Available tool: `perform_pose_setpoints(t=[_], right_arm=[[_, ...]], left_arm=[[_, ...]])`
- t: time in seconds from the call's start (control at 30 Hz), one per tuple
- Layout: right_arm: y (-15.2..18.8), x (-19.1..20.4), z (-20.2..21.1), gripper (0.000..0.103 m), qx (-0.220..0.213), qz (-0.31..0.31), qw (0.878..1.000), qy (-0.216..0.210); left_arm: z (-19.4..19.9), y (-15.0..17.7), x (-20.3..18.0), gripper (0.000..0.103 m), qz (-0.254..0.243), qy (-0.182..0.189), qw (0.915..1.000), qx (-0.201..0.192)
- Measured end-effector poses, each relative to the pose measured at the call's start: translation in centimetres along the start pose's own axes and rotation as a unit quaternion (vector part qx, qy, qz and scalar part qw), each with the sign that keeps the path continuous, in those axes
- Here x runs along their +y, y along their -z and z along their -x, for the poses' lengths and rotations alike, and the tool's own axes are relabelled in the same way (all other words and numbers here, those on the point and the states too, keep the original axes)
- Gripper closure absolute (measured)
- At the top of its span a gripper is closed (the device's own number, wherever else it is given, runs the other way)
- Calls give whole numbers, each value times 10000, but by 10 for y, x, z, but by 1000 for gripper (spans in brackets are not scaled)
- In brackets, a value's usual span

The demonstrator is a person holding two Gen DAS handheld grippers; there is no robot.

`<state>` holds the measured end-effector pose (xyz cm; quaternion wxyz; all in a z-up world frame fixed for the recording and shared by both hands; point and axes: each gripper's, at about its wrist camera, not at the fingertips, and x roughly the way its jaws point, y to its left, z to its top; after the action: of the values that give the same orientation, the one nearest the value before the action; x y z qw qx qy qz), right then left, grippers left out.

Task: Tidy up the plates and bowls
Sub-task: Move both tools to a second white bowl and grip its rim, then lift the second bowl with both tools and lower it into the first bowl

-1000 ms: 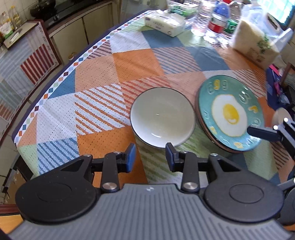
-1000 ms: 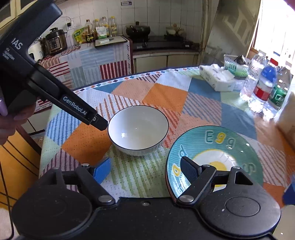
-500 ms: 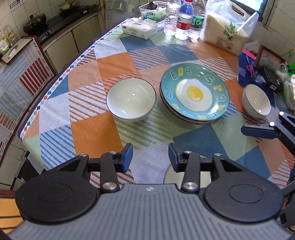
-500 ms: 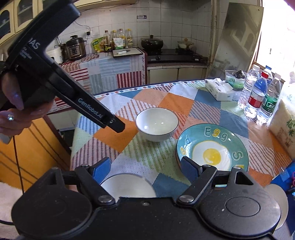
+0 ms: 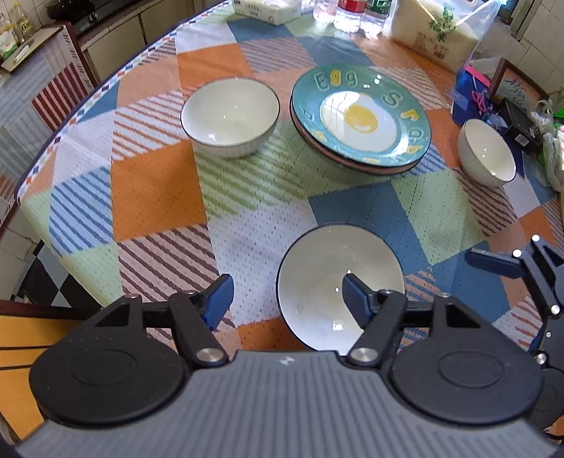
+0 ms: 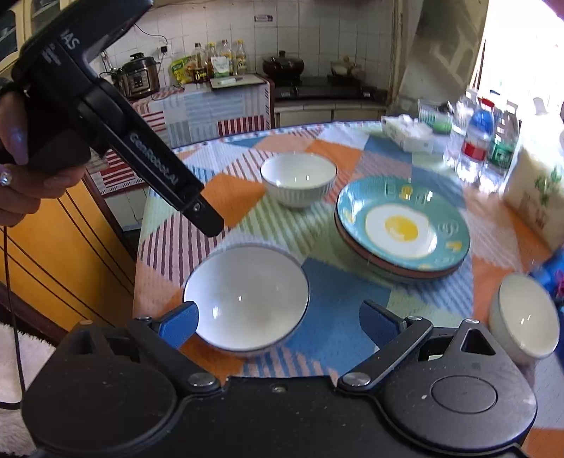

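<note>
A white bowl with a dark rim (image 5: 328, 282) (image 6: 246, 299) sits near the table's front edge. My left gripper (image 5: 287, 299) hovers over its left rim with jaws opening, one pad above the bowl's inside, pressing on nothing. My right gripper (image 6: 278, 324) is also opening, the same bowl showing between its pads, untouched. A second white bowl (image 5: 231, 116) (image 6: 298, 178) stands farther back. To its right is a stack of plates topped by a teal fried-egg plate (image 5: 359, 118) (image 6: 402, 229). A third white bowl (image 5: 486, 151) (image 6: 525, 313) rests at the right.
A patchwork tablecloth (image 5: 158, 190) covers the table. At the back stand water bottles (image 6: 490, 148), a tissue box (image 6: 405, 134) and a rice bag (image 5: 437, 31). Clutter fills the right edge (image 5: 518, 116). A hand (image 6: 17, 169) holds the left gripper (image 6: 206, 223). The right gripper's finger (image 5: 493, 262) shows at the right.
Both grippers have drawn back toward the table's front edge, bringing the near bowl and the right bowl into view. The left jaws have spread much wider; the right jaws slightly wider.
</note>
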<state>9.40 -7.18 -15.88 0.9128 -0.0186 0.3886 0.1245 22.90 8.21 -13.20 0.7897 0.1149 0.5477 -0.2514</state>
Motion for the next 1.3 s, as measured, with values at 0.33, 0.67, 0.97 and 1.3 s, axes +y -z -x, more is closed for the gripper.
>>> perform_pose_setpoints(t=[0.33,0.67,0.97,1.3], right_arm=[[33,21,-51,4,375,75,9992,-73],[27,31,-73,2,99,210,9997,-63],[26,27,-76,3,133,86,9996,-219],[-3,22,-60,3,-79,99,9999,-30]], left_arm=[[-43,31,7,33,435,33,9988,226],[-51,38,10,88,518,220,9984,-109],[-53,30,-1,94,-42,-48,9998,174],[-17,3,-9,93,-605,-138,9979,-188]])
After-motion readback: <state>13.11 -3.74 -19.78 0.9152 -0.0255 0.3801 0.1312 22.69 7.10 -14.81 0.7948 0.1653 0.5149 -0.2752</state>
